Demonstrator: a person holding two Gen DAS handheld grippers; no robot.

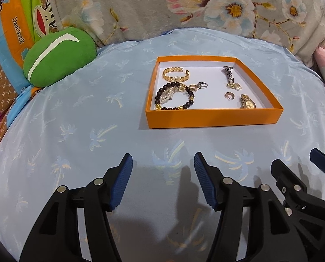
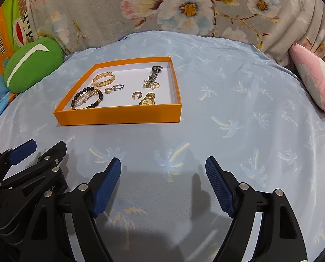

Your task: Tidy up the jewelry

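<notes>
Left wrist view
- Left gripper (image 1: 163,159): jaws spread wide, nothing between them, held low over the pale blue palm-print sheet (image 1: 75,131).
- Right gripper (image 1: 298,161): seen at the lower right edge, just beside the left one; its blue pads are apart and hold nothing.
- Orange box (image 1: 215,118): shallow, white inside, on the sheet ahead of the grippers and well apart from them.
- Left half of box: gold braided bangle (image 1: 175,74) at the back; dark bead bracelet (image 1: 174,97) in front of it, ringed around a pearl bracelet (image 1: 168,93).
- Middle of box: two rings, one gold (image 1: 193,87) and one silver (image 1: 202,84), touching each other.
- Right half of box: silver watch band (image 1: 229,74) at the back, a small gold cluster piece (image 1: 234,86) at its near end, an open gold ring (image 1: 229,95), and a gold watch (image 1: 247,102) by the front wall.
- Green cushion (image 1: 59,56): at the sheet's far left edge.
- Floral blanket (image 1: 184,11): bunched behind the sheet.

Right wrist view
- Right gripper (image 2: 163,162): jaws wide apart and empty, low over the sheet (image 2: 228,109).
- Left gripper (image 2: 46,147): at the lower left, pads parted.
- Orange box (image 2: 118,115): ahead and to the left, with the same jewelry inside, gold watch (image 2: 148,100) nearest the front wall.
- Pink cushion (image 2: 315,83): at the right edge of the sheet.
</notes>
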